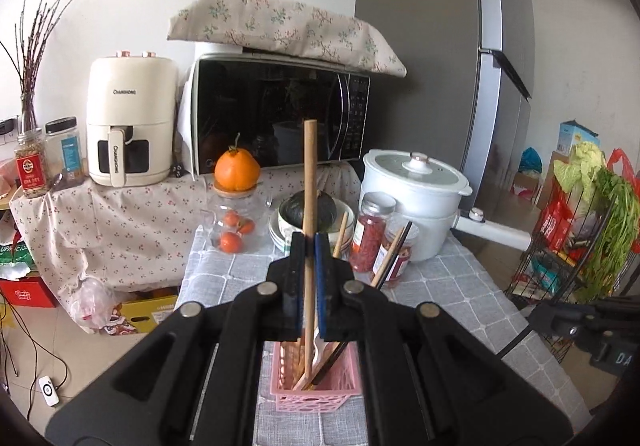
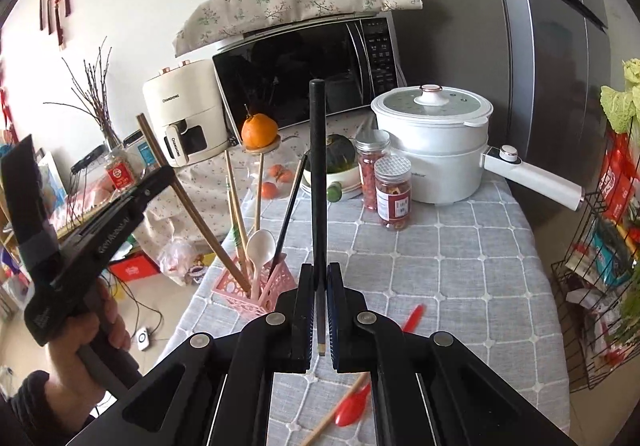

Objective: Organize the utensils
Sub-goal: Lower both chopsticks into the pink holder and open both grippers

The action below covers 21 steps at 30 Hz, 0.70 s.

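The pink basket (image 2: 256, 288) sits lower left of centre in our right view, at the table's (image 2: 460, 266) near-left edge; our left gripper (image 1: 310, 246), clenched on a wooden chopstick (image 1: 309, 182) standing near upright, hangs right over it, while our right gripper (image 2: 319, 278) clamps a black chopstick (image 2: 318, 174), also upright, just right of it; red spoons (image 2: 352, 410) lie on the grey cloth
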Motion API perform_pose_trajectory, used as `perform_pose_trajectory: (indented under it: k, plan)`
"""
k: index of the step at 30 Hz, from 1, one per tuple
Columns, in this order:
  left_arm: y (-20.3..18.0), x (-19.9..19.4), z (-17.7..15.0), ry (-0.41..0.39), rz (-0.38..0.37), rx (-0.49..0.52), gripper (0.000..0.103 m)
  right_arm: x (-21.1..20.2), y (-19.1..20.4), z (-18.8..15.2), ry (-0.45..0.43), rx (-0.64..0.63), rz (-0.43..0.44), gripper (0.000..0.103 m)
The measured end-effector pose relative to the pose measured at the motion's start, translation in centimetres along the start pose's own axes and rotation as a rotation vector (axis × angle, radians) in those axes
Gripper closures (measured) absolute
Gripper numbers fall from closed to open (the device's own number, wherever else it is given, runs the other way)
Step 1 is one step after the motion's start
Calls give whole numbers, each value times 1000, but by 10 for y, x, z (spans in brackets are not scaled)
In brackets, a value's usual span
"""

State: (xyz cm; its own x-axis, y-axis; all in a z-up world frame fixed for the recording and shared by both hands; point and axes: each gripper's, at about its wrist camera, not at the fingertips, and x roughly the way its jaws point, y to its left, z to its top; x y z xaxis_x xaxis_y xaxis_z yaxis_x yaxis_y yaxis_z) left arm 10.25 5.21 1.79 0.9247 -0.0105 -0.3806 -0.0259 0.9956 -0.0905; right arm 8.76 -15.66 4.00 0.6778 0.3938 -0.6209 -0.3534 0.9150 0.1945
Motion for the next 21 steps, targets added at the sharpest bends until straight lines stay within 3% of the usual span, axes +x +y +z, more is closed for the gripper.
perform_pose_trajectory:
  k: [4, 6, 8, 11, 15, 17, 21]
  plan:
    - [7, 17, -11, 100, 2, -29, 94, -1, 5, 3, -12, 5, 15, 97]
    - [12, 22, -15, 145, -5, -63, 70, -2, 8, 4, -19, 7, 25, 97]
    - [18, 21, -16, 169, -2, -95, 60, -3, 11, 6, -26, 8, 34, 97]
    - [24, 16, -17, 208, 1, -115, 53, -5, 17, 10, -46, 12, 47, 97]
    - [33, 6, -19, 261, 8, -118, 30, -9, 25, 18, -81, 26, 71, 97]
    - [39, 2, -22, 294, 18, -111, 24, -9, 30, 21, -99, 32, 80, 97]
    - [51, -9, -31, 347, 40, -85, 19, -4, 39, 27, -120, 46, 94, 97]
